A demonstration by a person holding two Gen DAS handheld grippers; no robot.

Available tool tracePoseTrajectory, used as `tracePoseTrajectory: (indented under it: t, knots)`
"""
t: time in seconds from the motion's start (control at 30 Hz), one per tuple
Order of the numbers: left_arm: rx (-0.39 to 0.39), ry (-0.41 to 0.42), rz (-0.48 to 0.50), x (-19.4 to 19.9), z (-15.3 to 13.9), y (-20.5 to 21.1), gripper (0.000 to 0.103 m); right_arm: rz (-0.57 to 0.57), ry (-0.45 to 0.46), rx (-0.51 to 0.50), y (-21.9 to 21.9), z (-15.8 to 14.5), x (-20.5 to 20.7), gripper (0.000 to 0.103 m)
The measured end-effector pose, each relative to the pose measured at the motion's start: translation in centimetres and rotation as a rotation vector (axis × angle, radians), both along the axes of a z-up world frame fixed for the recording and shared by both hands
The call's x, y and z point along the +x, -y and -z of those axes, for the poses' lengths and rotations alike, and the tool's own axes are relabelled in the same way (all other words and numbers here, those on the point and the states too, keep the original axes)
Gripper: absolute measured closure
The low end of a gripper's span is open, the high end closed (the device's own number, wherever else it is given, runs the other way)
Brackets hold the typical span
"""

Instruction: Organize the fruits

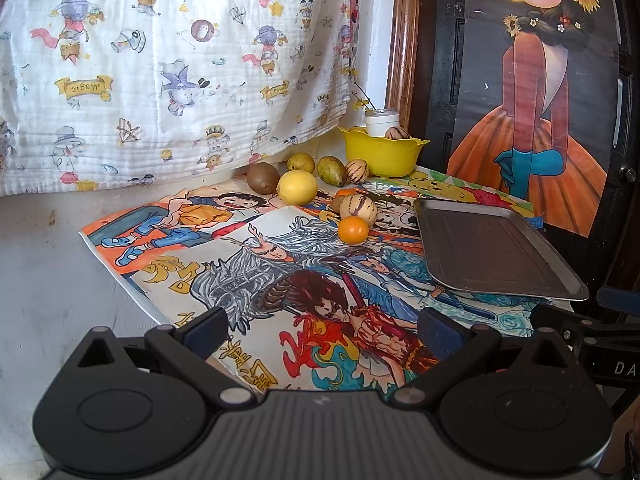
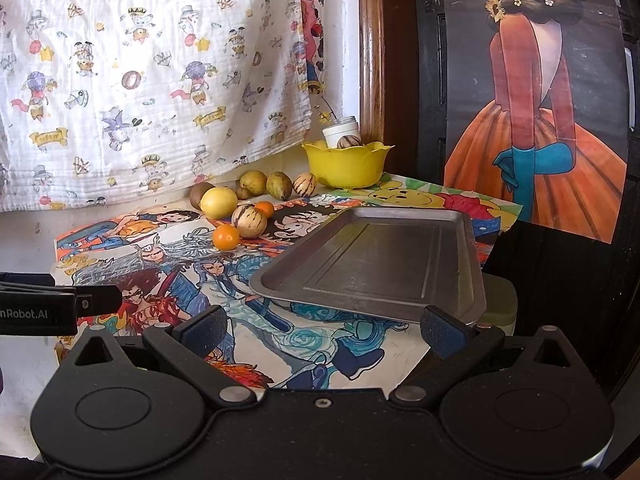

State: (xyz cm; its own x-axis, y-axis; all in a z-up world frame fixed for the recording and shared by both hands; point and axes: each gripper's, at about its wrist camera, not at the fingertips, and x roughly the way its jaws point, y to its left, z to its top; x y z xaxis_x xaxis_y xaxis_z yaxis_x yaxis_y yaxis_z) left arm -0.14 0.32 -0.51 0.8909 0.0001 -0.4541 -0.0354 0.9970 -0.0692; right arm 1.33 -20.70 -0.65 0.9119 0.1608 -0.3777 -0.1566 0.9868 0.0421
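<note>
Currently on the bench point(image 1: 48, 280), ahead of both sets of fingers:

- Left gripper point(image 1: 320, 326): fingers spread wide, released, nothing between them. Right gripper point(image 2: 322, 326): likewise spread, released, nothing held; seen also in the left wrist view as a dark arm at the right edge.
- Metal tray point(image 2: 372, 264): one, rectangular, bare, directly ahead of the right fingers, its near edge just beyond them; ahead and right of the left fingers.
- Yellow bowl point(image 1: 382, 156): one, scalloped rim, far beyond the fingers at the back of the bench, past the tray. Inside: one striped fruit point(image 1: 397, 133) and one white jar point(image 1: 382, 120).
- Lemon point(image 1: 297, 187): one, far ahead of the left fingers.
- Kiwi point(image 1: 262, 177): one, brown, just beside the lemon on its left.
- Small oranges: two; nearer one point(image 1: 353, 230) closest of all fruit to the fingers, second one point(image 2: 265, 209) behind.
- Striped fruits loose on the bench: two; large one point(image 1: 358, 209) touching the nearer orange, smaller one point(image 1: 357, 171) just beside the bowl.
- Greenish-yellow fruits point(image 1: 332, 171): two, against the back wall.

Surface: pale bench overlaid with cartoon drawings point(image 1: 248, 272), several sheets overlapping, under the tray and most of the fruit.

Room: white printed cloth point(image 1: 160, 60) hanging behind; wooden frame point(image 1: 404, 48) and dark door with a poster point(image 1: 536, 100) to the right.
</note>
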Motion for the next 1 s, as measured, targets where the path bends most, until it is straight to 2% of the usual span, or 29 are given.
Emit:
tracePoseTrajectory:
  t: [0.1, 0.47, 0.57, 0.67, 1.0]
  knots:
    - [-0.001, -0.003, 0.000, 0.1, 0.2, -0.2, 0.000, -0.018, -0.018, -0.005, -0.3, 0.5, 0.4, 0.001]
    - [0.006, -0.025, -0.055, 0.5, -0.7, -0.5, 0.000, -0.080, -0.124, -0.034, -1.0, -1.2, 2.1, 0.000]
    - [0.043, -0.034, -0.083, 0.6, -1.3, -0.3, 0.000, -0.081, -0.121, -0.032, -0.6, -1.9, 2.0, 0.001]
    - [0.041, -0.046, -0.091, 0.7, -2.0, -0.5, 0.000, -0.070, -0.112, -0.037, -0.2, -2.7, 1.9, 0.000]
    - [0.072, -0.092, -0.050, 1.4, -4.5, 0.2, 0.000, -0.089, -0.073, -0.031, 0.6, -5.0, 0.9, 0.000]
